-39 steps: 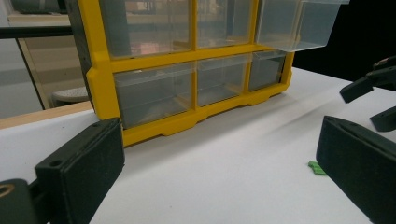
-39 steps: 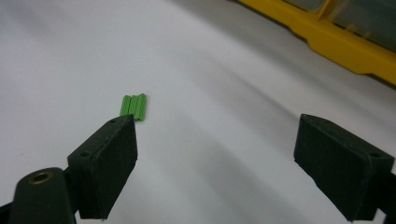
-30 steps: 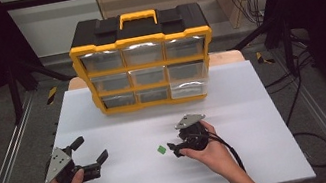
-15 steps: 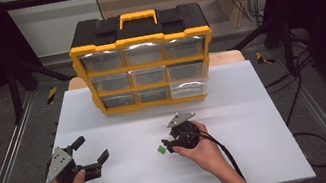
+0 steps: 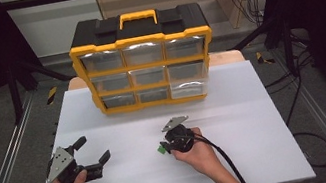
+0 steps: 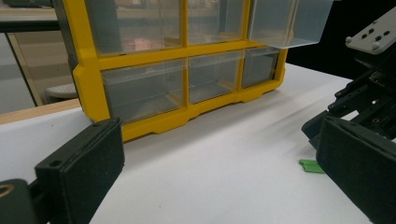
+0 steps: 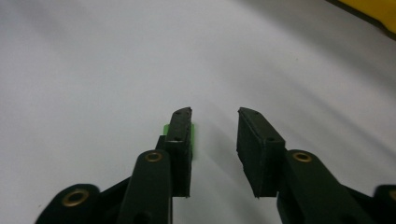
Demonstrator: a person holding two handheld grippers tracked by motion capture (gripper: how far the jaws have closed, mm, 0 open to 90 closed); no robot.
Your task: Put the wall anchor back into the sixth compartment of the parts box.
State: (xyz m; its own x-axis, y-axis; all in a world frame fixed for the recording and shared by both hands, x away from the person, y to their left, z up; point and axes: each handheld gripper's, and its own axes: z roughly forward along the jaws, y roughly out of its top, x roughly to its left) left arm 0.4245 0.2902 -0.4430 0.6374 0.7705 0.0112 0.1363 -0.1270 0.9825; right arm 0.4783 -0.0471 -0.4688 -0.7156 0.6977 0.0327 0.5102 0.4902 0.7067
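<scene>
Tools number two (image 5: 91,152) (image 5: 164,146), beside one green piece (image 5: 160,149) and one nine-drawer organizer (image 5: 142,59).

Lit brightly and evenly from above across the white table (image 5: 263,155), with the surroundings left dark. Soft glare on the clear drawers of the yellow organizer (image 5: 143,59). Faint shadows cast under the left claw (image 5: 92,157) and the right claw (image 5: 166,143). In the right claw's view, sharp only on the black pads; table beyond smeared, green piece (image 7: 164,129) blurred. In the left claw's view, near pads slightly soft, lines bowed at the edges.
</scene>
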